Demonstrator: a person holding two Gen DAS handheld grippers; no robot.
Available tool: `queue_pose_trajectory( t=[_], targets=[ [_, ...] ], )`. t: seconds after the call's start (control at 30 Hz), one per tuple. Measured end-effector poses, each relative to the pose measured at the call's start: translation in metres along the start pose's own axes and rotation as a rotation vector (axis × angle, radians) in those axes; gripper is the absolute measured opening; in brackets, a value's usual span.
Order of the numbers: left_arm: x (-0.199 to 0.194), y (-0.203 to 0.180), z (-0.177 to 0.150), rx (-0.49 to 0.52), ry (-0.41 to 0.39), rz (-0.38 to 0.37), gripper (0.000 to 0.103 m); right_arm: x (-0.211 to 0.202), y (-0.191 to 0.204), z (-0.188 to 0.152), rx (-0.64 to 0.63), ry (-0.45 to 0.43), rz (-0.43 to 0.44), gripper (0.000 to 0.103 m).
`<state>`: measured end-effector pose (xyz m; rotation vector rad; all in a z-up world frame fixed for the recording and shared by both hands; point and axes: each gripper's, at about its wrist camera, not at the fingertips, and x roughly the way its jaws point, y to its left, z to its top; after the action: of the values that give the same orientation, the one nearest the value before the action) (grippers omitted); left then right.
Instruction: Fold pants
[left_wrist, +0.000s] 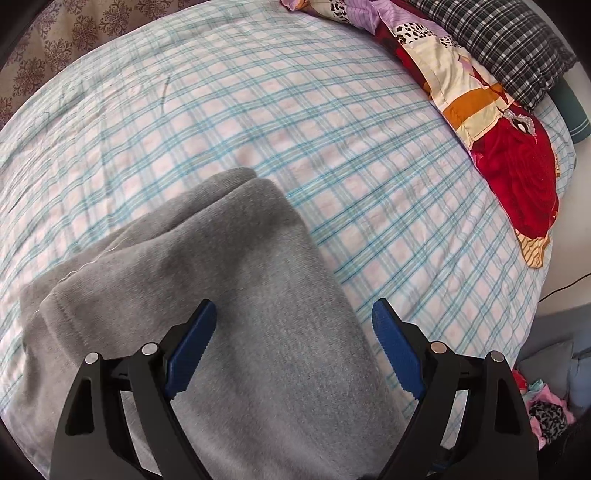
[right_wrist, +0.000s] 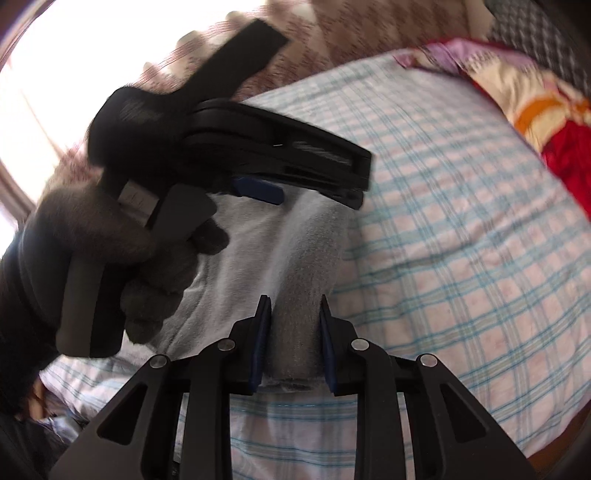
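Blue-padded fingers of the left gripper (left_wrist: 293, 317) fill the bottom of the left wrist view, spread wide with nothing between them, hanging over the pants (left_wrist: 207, 295). These grey, fleecy pants lie folded on the checked sheet (left_wrist: 258, 110), running from the bottom centre of the frame up to a rounded folded edge just left of the middle; a stitched hem shows along their left side. Bare sheet stretches across the whole upper left and centre. A bright patchwork quilt (left_wrist: 480, 110) borders that room along the upper right, with a dark plaid pillow (left_wrist: 509, 40) behind it at the frame's top right corner.

The right wrist view is blurred. At its bottom centre the right gripper (right_wrist: 295, 306) has its fingers drawn partly together, pinching a thick fold of the pants' near edge (right_wrist: 295, 332). The gloved left hand (right_wrist: 122, 251) fills the left of that frame, holding its gripper over the cloth's far end. Open sheet lies to the right.
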<state>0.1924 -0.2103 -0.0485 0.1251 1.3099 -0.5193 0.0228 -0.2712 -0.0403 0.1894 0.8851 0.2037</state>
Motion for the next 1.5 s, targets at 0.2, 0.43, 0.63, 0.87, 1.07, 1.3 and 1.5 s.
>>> queue_pose_trajectory(
  t=[0.2,0.43,0.63,0.87,1.07,1.3,1.5],
  targets=[
    [-0.016,-0.002,-0.003,0.020,-0.006,0.030,0.087,-0.003,0.024,-0.005,-0.105,-0.019,-0.051,0.025],
    [-0.017,-0.015,-0.007,0.063,0.013,0.025,0.087,-0.005,0.045,-0.010,-0.179,-0.033,-0.081,0.025],
    [-0.004,-0.013,-0.008,0.070,0.023,0.077,0.046,-0.004,0.053,-0.013,-0.218,-0.044,-0.096,0.025],
    [-0.020,0.012,-0.015,0.010,-0.030,-0.002,0.026,-0.008,0.036,-0.008,-0.117,-0.046,-0.089,0.033],
    [-0.038,0.021,-0.024,-0.029,-0.077,-0.042,0.025,-0.004,0.026,-0.009,-0.057,-0.017,-0.078,0.047],
    [-0.065,0.037,-0.039,-0.062,-0.145,-0.081,0.025,-0.008,0.046,-0.011,-0.110,-0.014,-0.051,0.026],
    [-0.097,0.065,-0.056,-0.100,-0.216,-0.122,0.025,-0.021,0.074,-0.003,-0.179,-0.042,-0.023,0.025]
  ],
)
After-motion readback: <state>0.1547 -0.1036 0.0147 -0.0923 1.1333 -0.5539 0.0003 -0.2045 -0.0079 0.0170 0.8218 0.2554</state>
